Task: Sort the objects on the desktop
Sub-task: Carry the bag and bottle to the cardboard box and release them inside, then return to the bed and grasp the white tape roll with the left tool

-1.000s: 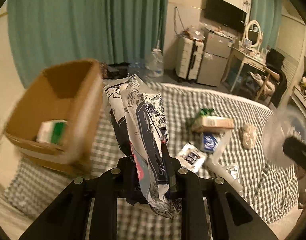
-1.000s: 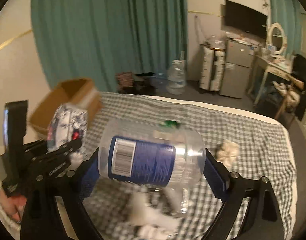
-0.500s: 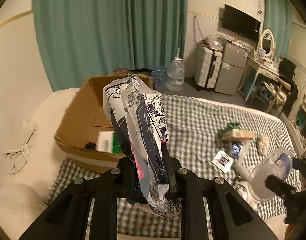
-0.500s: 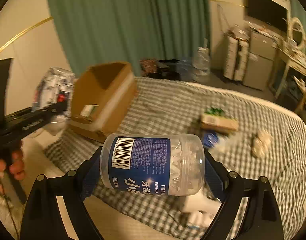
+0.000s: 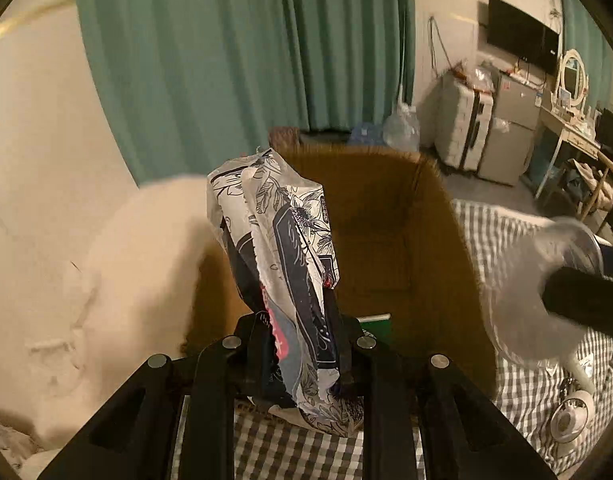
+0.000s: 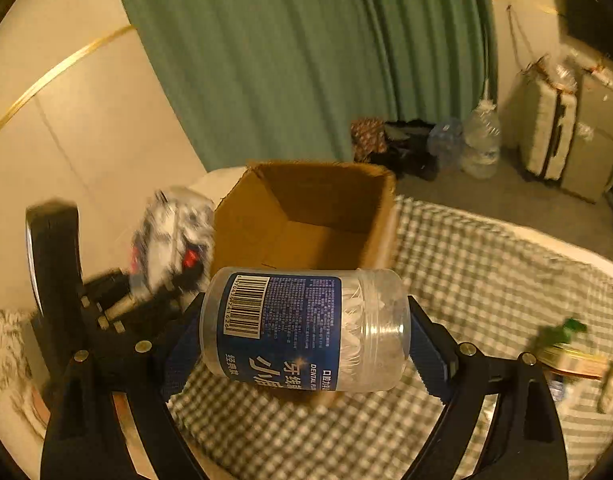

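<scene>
My left gripper [image 5: 302,340] is shut on a floral-printed packet [image 5: 278,248] that stands up between its fingers, right in front of the open cardboard box [image 5: 386,216]. A green-and-white item [image 5: 376,320] shows at the box floor. My right gripper [image 6: 302,336] is shut on a clear plastic jar with a blue label [image 6: 302,328], held sideways just before the cardboard box [image 6: 306,216]. In the right wrist view the left gripper [image 6: 162,292] with the packet [image 6: 174,236] sits blurred to the left of the box. In the left wrist view the jar [image 5: 546,284] shows at the right edge.
The box stands on a bed with a grey checked cover [image 6: 486,272]. A small carton [image 6: 570,362] and other small items lie on the cover at the right. A white pillow [image 5: 138,264] lies left of the box. Green curtain, water bottles and suitcases stand behind.
Both grippers have swept left toward the cardboard box, which now fills the middle of both views. The packet and the jar stay gripped throughout.
</scene>
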The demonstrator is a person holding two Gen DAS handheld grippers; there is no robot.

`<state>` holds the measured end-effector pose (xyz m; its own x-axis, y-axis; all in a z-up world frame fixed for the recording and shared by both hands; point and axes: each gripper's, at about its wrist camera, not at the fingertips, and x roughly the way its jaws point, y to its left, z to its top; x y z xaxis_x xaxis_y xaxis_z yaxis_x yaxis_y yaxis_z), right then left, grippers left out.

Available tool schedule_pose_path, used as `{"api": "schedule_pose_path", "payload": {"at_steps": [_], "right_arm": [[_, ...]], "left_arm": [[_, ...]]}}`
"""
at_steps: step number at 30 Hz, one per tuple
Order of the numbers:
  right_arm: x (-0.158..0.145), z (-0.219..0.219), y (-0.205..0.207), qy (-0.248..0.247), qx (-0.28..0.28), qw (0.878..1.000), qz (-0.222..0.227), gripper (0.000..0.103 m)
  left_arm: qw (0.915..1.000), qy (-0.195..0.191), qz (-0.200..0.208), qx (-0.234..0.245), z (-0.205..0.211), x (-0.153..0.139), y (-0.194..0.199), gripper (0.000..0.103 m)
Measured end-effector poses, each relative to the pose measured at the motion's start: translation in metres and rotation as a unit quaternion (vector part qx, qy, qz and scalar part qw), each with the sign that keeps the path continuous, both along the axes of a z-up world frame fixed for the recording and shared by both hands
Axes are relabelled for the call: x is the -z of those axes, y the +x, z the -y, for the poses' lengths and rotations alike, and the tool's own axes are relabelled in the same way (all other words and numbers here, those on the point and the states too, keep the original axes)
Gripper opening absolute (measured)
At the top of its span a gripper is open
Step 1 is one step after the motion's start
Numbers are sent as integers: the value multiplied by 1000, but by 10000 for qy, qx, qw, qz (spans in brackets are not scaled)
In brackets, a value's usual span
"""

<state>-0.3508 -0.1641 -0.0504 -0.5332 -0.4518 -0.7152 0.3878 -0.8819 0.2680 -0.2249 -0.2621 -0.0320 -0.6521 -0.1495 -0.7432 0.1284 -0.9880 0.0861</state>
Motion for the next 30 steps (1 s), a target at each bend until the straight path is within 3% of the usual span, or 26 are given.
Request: {"api": "schedule_pose_path", "payload": {"at_steps": [3, 5, 7, 8, 11, 14, 17, 21, 24, 27, 30], "right_arm": [[11, 13, -26, -200, 126, 9995, 221, 91], [12, 13, -40, -453, 301, 9981, 276, 91], [10, 6, -48, -931, 420, 9941, 359, 95], [7, -2, -52, -1220, 526, 9901, 442, 100], [-8, -23, -51, -1450, 773, 9858, 339, 101], [-26, -49, -29, -1076, 901, 9901, -26, 101], [-42, -87, 6, -552, 1064, 9921, -364, 101], [-58, -159, 61, -4, 1455, 9867, -725, 101], [-61, -219, 98, 58, 1839, 9808, -651, 101], [-50, -271, 142, 359, 2235, 9721, -608, 101], [-19, -308, 174, 688, 2544, 9632, -529, 101]], "left_arm": [[9999, -26, 91, 92, 5, 16, -9, 26], [9998, -135, 49, 166, 5, 19, -10, 53], [9996, -234, -151, 94, 5, 16, -5, 96], [9993, -247, -293, 48, 5, 14, 0, 101], [9985, -329, -445, 30, 0, 6, 11, 103], [9965, -604, -540, 208, -20, -6, 31, 103], [9950, -594, -615, 512, -45, -23, 55, 103], [9937, -170, -811, 759, -95, -52, 94, 103], [9930, 142, -791, 864, -135, -62, 110, 103], [9927, 425, -697, 888, -172, -54, 126, 103], [9927, 688, -412, 906, -216, -26, 144, 103]]}}
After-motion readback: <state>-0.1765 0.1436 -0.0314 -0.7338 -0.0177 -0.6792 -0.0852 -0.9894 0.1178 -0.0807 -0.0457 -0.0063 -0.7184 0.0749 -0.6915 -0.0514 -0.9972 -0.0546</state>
